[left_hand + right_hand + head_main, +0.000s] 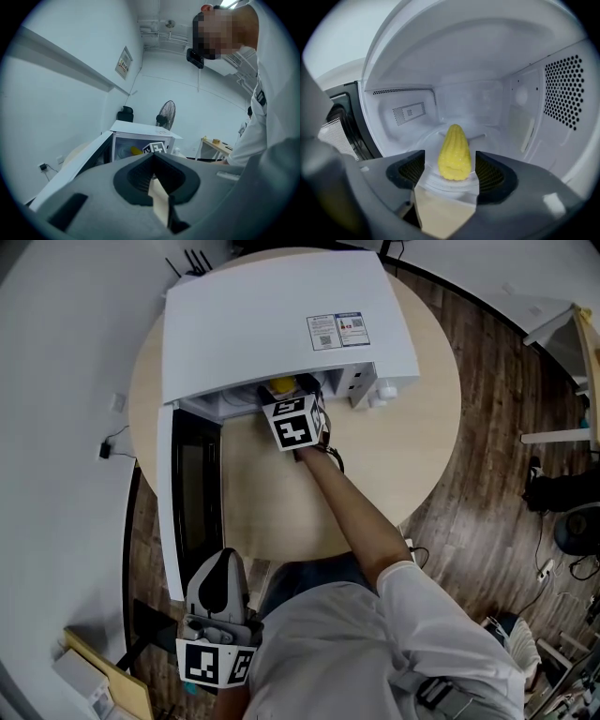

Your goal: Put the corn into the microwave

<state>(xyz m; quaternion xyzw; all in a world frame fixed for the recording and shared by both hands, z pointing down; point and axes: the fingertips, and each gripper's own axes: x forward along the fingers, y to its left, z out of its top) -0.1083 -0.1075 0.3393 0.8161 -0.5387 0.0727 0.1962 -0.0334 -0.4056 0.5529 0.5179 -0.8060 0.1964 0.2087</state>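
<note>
**A:** What's nearest?

**B:** The left hand-held gripper (153, 157), low on the near left, with its jaws together and nothing in them.

**A:** And the right hand-held gripper (450, 164)?

**B:** It's at the microwave (281, 324) mouth, jaws wide apart. The corn (453, 149) lies between them untouched, on the plate (461, 186) inside.

**A:** Any writing?

**B:** Two stickers (337, 331) on the microwave's top, print too small to read. The door (197, 484) hangs open to the left over the round surface (394, 456).

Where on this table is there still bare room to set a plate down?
Bare table lies in front of the microwave, between its open door and the person's arm, and along the right edge. Crowded: the microwave's mouth, filled by the right gripper, with the corn just inside.
</note>
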